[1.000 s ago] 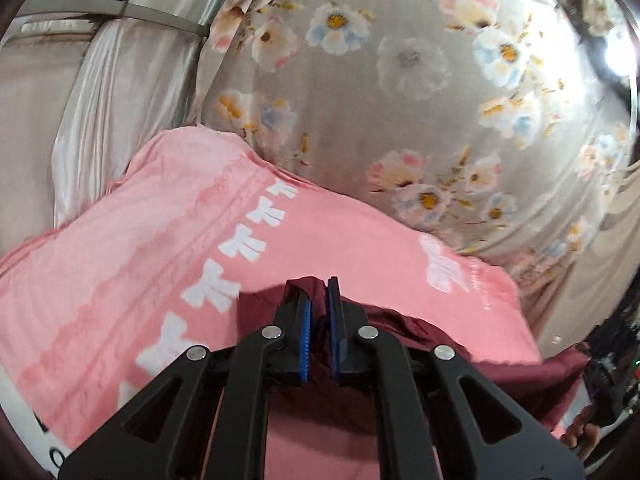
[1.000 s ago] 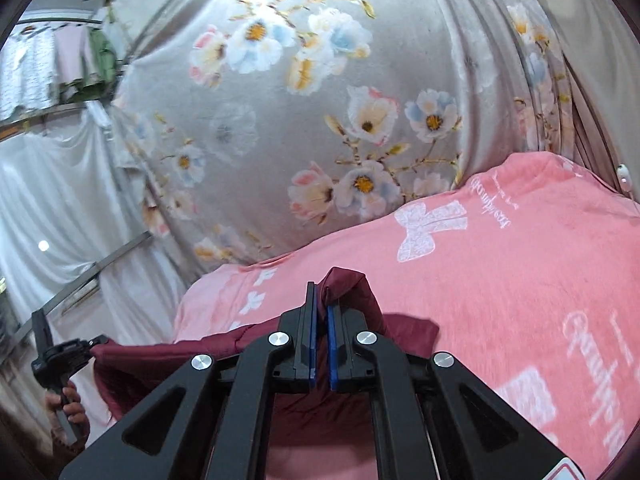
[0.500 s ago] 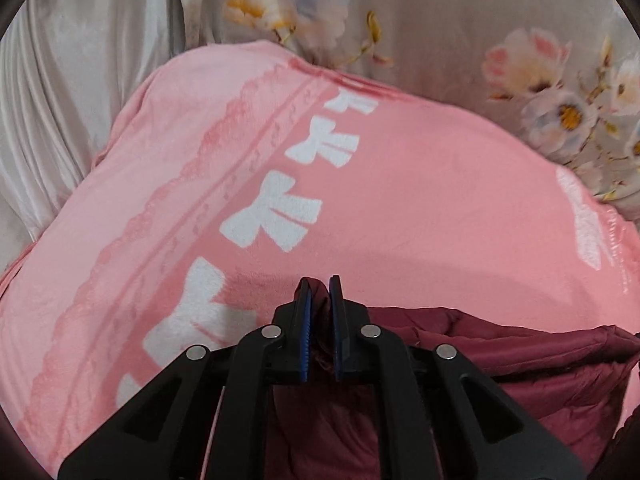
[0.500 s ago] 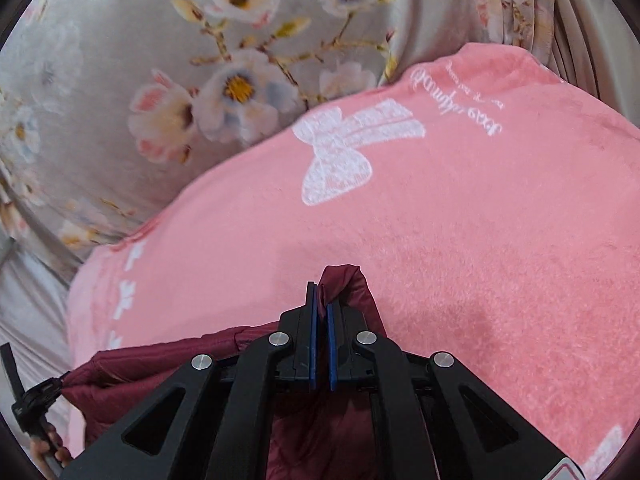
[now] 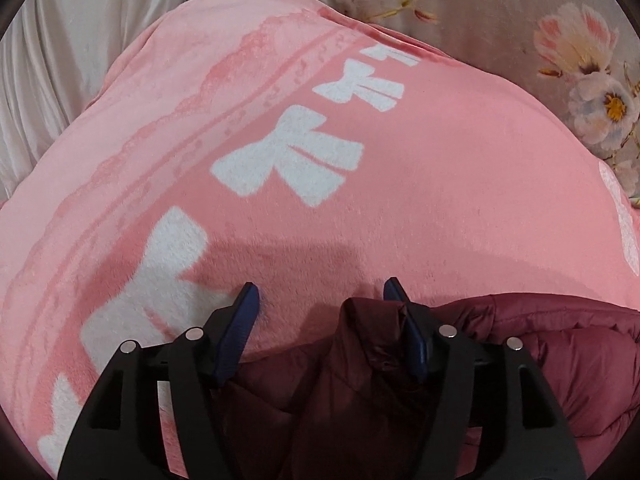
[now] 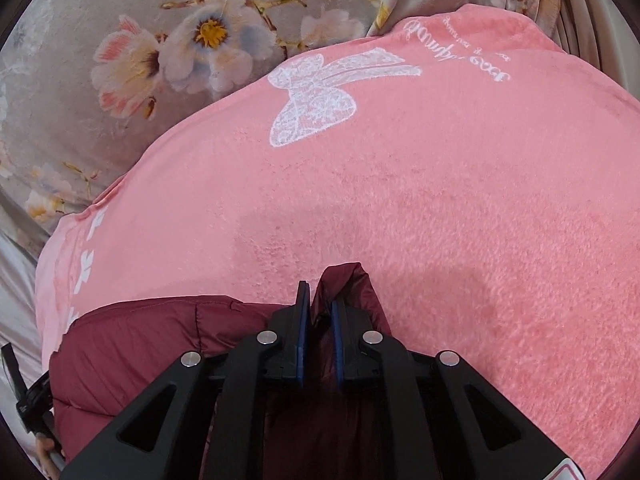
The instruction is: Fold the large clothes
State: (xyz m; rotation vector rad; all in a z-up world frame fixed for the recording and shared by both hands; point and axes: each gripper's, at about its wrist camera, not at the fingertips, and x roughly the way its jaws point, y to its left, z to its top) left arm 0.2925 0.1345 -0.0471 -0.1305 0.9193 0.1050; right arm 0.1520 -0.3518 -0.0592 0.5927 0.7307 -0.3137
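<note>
Left gripper (image 5: 320,300) spread wide, blue pads apart; fold of dark maroon quilted puffer jacket (image 5: 560,360) loose between them, brushing right pad. Jacket spread low on pink fleece blanket with white bow prints (image 5: 440,160). Right gripper (image 6: 320,300) narrowly parted, maroon jacket corner (image 6: 344,284) between pads; firm pinch cannot be told. Grey floral fabric (image 6: 120,20) behind blanket.

I see the maroon jacket (image 5: 560,360) as quilted cloth with a faint sheen, lying on a pink blanket (image 5: 440,184) of fuzzy, matt fleece. My left gripper (image 5: 320,296) and right gripper (image 6: 320,296) look like matt black plastic with shiny metal pins. The far floral cloth (image 6: 80,120) looks velvety.
</note>
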